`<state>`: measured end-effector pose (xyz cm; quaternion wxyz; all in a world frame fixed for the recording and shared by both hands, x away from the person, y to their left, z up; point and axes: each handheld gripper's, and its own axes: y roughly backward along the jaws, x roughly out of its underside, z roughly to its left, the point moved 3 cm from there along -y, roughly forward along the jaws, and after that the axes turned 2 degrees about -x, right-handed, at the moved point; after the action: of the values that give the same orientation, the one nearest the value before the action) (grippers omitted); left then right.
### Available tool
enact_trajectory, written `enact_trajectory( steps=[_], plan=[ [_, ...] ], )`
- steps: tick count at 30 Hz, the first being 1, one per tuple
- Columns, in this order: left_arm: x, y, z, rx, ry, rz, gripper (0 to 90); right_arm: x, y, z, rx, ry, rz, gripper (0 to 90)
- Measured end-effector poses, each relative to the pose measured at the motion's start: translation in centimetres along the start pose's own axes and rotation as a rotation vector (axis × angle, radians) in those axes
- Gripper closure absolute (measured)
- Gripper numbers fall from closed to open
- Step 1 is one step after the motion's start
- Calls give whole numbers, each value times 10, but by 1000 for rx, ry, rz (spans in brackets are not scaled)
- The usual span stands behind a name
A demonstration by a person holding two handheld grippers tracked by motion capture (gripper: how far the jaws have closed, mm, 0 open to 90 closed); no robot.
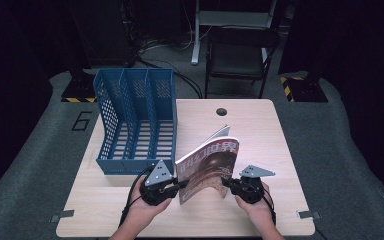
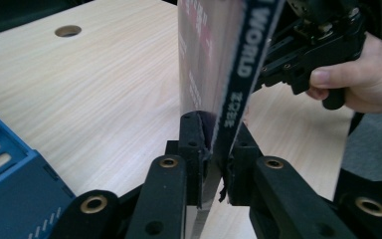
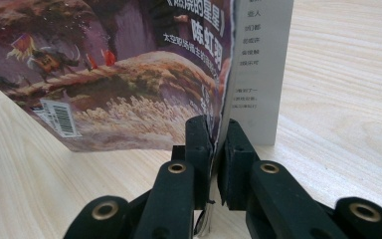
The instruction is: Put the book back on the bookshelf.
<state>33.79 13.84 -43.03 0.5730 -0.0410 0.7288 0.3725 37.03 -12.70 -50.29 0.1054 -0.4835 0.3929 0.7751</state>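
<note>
Two tongs grip one magazine (image 1: pixel 207 167), which stands upright near the table's (image 1: pixel 260 130) front edge, about midway along it. The left tongs (image 1: pixel 182 184) are clamped on its spine edge and the right tongs (image 1: pixel 225 181) are pinched shut on its opposite edge. One blue file rack (image 1: pixel 135 120) with three slots lies at the table's left side, every slot empty. Judging by this, the lifting is done; carrying the magazine over and sliding it into a slot remains.
</note>
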Motion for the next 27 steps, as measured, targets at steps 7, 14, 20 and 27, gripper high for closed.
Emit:
enact_trajectory(
  steps=[7, 14, 20, 27],
  plan=[
    [-16, 5, 2, 7, 24, -22, 733, 0, 1, -1, -16, -6, 5, 847],
    [-26, 6, 4, 10, 39, -20, 674, 0, 1, 0, -24, 3, 13, 850],
    [-40, 8, 5, 7, 24, -15, 623, 0, 1, 0, -31, 5, 17, 854],
    [-56, 11, 5, 13, 9, 1, 583, 0, 1, 1, -29, -1, 18, 855]
  ],
)
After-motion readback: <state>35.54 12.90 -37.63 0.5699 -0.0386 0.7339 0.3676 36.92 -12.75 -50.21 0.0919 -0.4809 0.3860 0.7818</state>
